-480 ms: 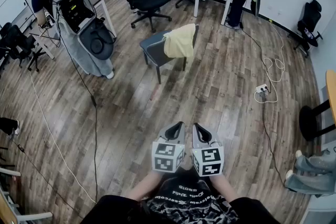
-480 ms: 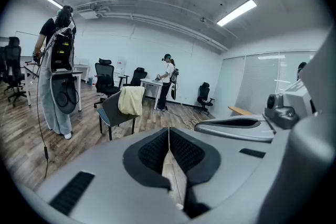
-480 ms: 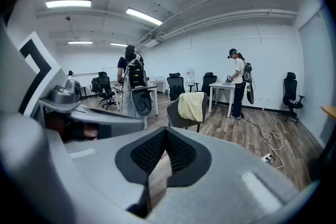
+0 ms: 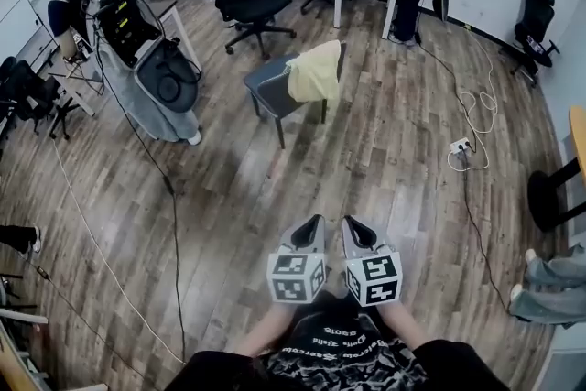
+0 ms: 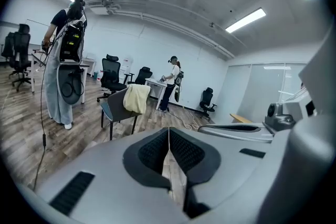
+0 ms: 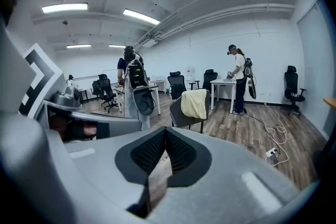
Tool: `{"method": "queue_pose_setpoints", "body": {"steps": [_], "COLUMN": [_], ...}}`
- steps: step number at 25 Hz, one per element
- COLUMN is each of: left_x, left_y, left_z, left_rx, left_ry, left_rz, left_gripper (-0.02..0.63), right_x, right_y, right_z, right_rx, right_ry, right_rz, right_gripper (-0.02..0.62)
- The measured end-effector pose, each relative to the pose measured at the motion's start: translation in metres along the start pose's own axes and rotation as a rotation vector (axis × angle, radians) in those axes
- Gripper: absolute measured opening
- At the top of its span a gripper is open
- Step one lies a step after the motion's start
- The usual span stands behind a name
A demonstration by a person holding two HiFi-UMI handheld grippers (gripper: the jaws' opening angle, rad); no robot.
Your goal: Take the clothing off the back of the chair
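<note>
While I hold both low, L gripper & R gripper jaws are pressed together, nothing held; clothing on chair back at 12 o'clock, well apart.

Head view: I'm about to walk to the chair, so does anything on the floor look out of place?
Yes. A white cord lies in loose loops right of the chair, ending at a power strip. A black cable trails across the boards on the left. Both could trip someone.
</note>
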State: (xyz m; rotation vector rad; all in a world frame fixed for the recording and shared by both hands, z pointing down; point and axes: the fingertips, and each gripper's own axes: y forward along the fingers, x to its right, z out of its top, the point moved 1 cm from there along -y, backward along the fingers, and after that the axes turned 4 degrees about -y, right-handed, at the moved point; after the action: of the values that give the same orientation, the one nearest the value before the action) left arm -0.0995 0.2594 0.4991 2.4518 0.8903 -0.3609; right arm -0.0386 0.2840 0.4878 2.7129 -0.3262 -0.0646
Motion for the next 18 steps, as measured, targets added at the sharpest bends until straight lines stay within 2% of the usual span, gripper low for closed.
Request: {"method": "queue_pose_setpoints", "body": {"steps": [4,9,12,18], "left_x": [0.000,-0.010,-0.012,-0.031], "left_y": [0.001,0.013,0.023,0.060], "left_z": [-0.001,0.002,0.006,0.019], "left_rx": [0.005,-0.016,-0.023,-0.039], "left_ry": [-0.019,-0.011,-0.017,-0.032], "left_rz": [-0.052,-0.033,-0.041,0.036], "left_gripper": [0.015,0.015,0.015,0.015], "right_x": [-0.005,-0.010,0.013,0.055], "right_y": [0.008,0.028,0.041,0.078], "right_z": [-0.001,0.001,0.005,0.022], "right_rx": [-0.004,-0.020,-0.012,0.019], "right_ry": [-0.001,-0.004,-0.008,0.056], "right_rz": [0.042,0.109,0.082,0.082], "right_gripper": [0.003,0.003,0.003,0.003]}}
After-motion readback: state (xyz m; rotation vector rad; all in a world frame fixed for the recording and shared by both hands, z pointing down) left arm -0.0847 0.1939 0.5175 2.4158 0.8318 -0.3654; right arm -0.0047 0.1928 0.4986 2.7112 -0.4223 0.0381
